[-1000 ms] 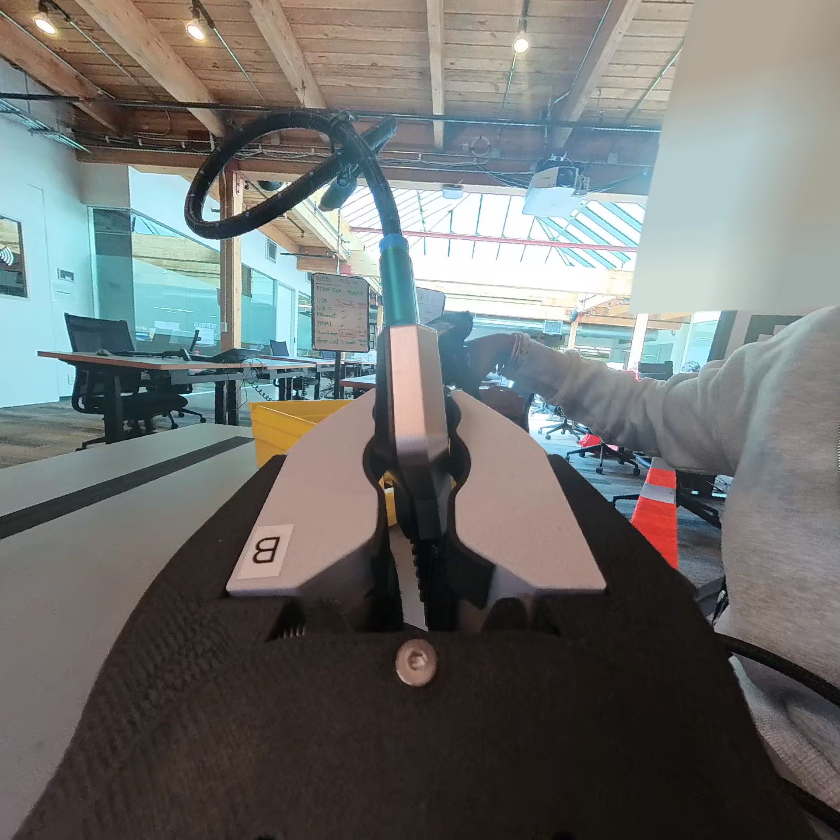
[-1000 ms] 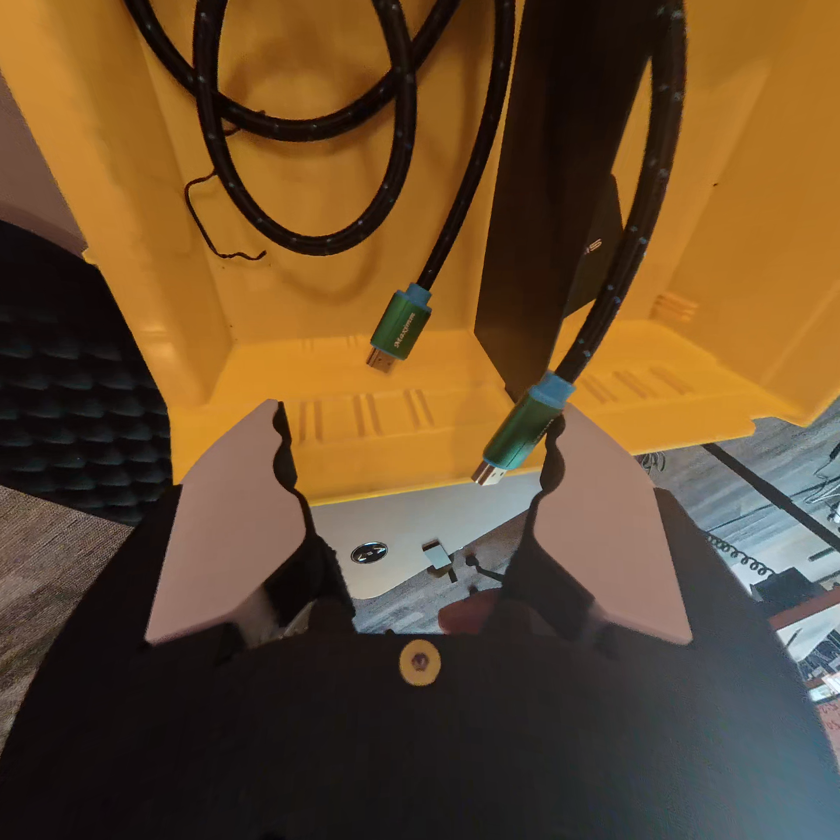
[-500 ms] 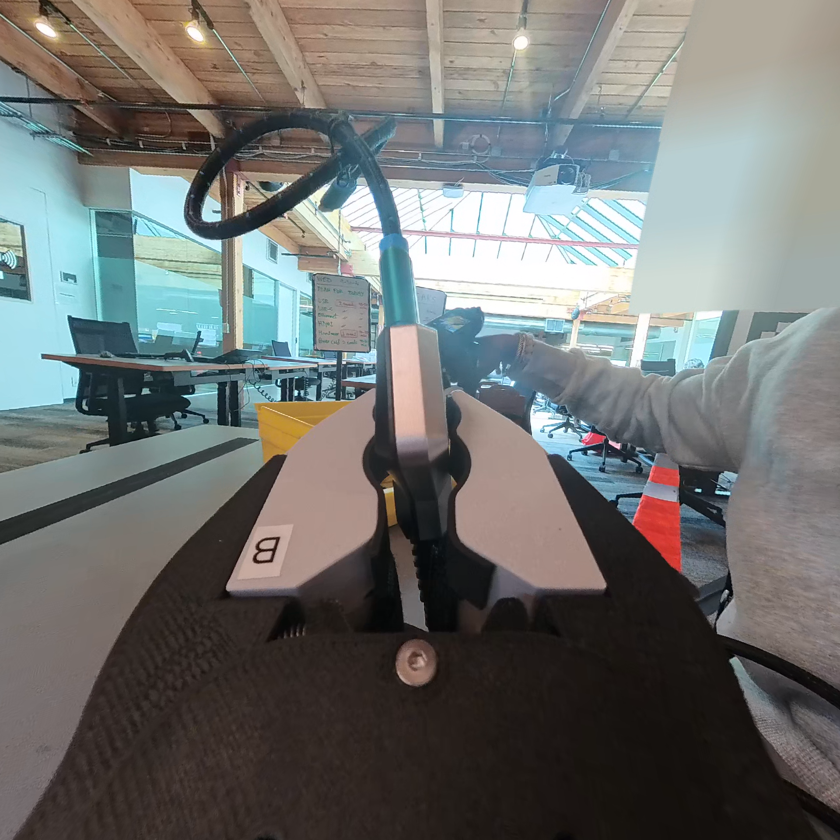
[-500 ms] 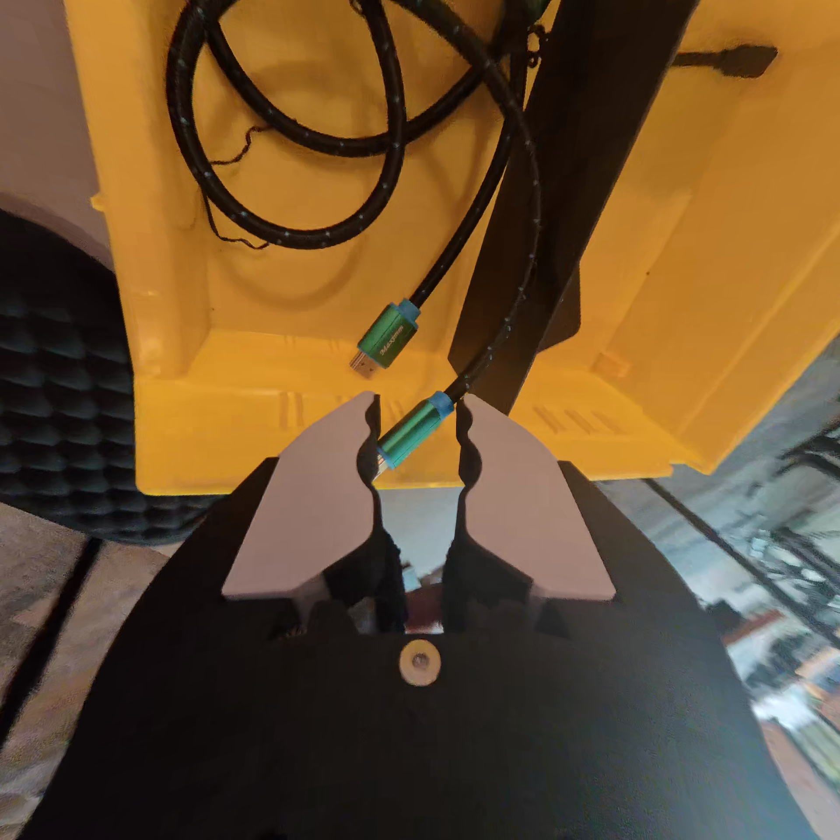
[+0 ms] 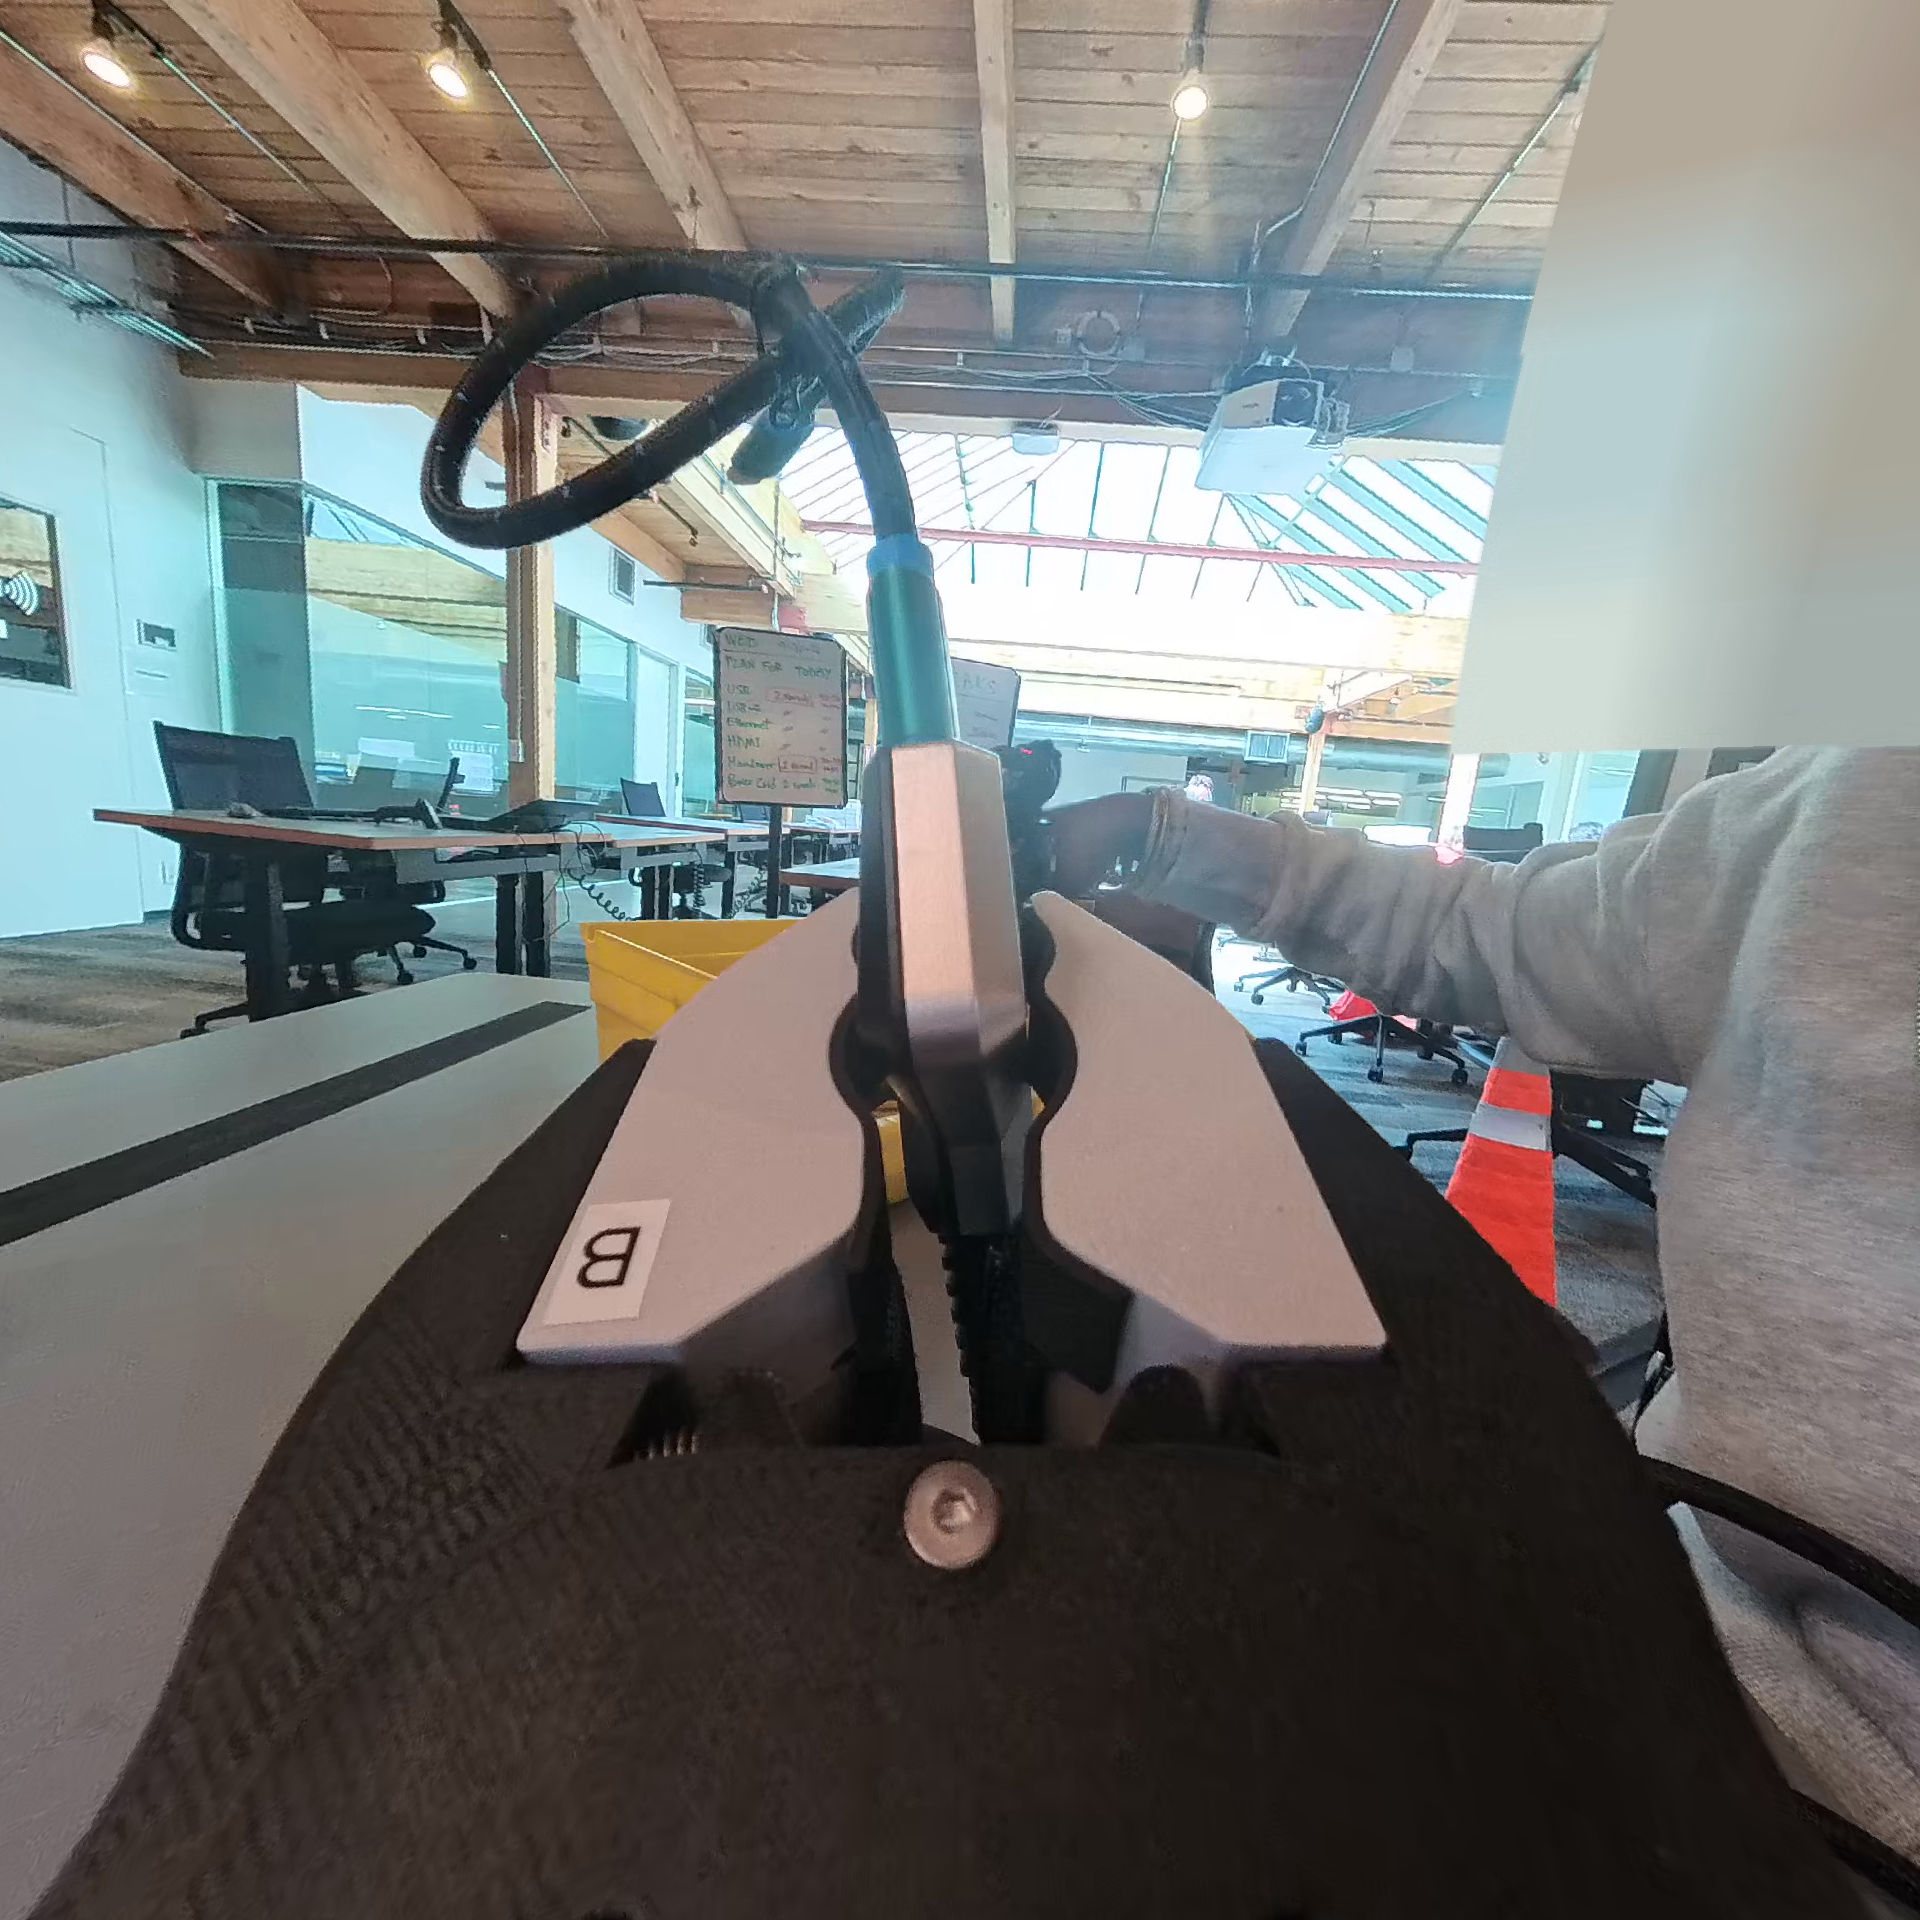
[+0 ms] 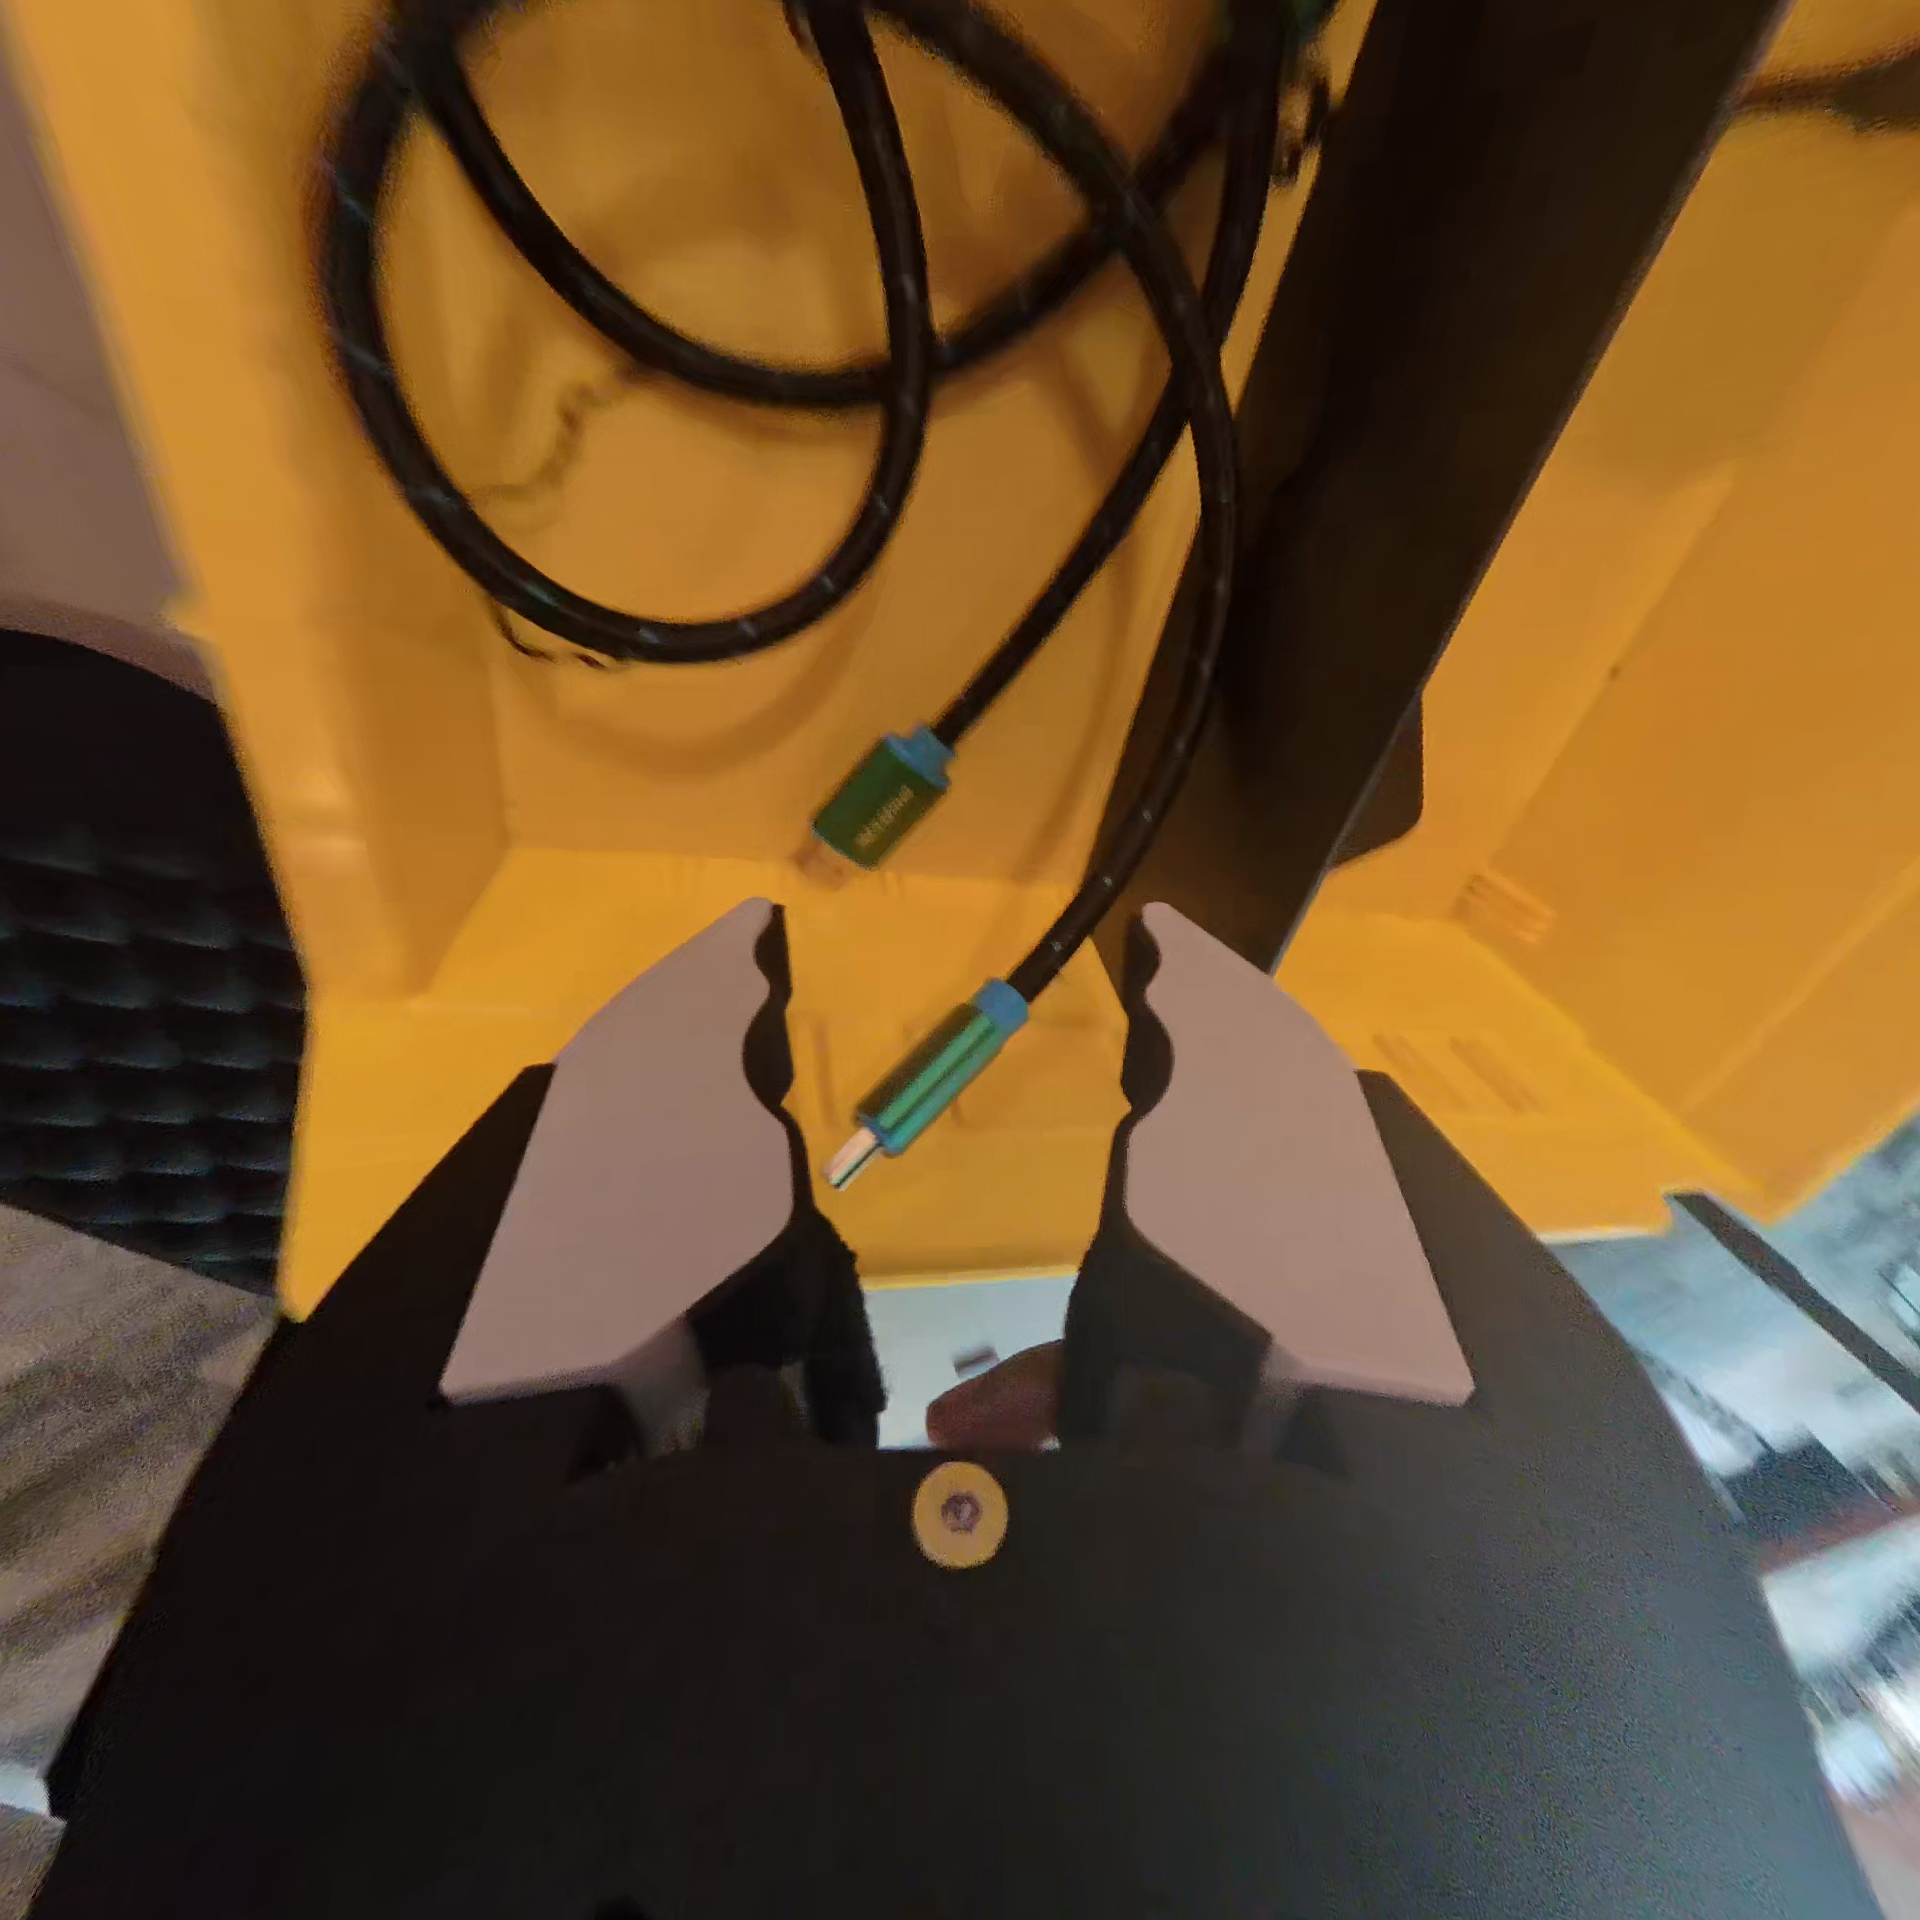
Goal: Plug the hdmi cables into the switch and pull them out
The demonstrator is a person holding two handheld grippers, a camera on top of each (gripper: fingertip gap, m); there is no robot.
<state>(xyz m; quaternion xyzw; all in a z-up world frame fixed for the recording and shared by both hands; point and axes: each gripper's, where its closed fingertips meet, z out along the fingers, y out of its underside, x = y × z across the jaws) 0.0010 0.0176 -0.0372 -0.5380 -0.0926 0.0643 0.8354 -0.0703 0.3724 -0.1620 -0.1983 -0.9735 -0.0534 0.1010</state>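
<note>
Two grippers: left gripper (image 5: 940, 997) clamps the switch (image 5: 935, 894) (cable plugged in), right gripper (image 6: 961, 1023) spread apart.

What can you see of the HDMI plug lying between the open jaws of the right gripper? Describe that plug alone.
The green metallic HDMI plug with a blue collar has a glossy green shell, a blue strain-relief band and a bare silver connector tip. It lies tilted, tip toward the camera and lower left, above the floor of the yellow plastic bin. A black braided cable runs up from it. The right gripper has open jaws either side, neither touching it.
</note>
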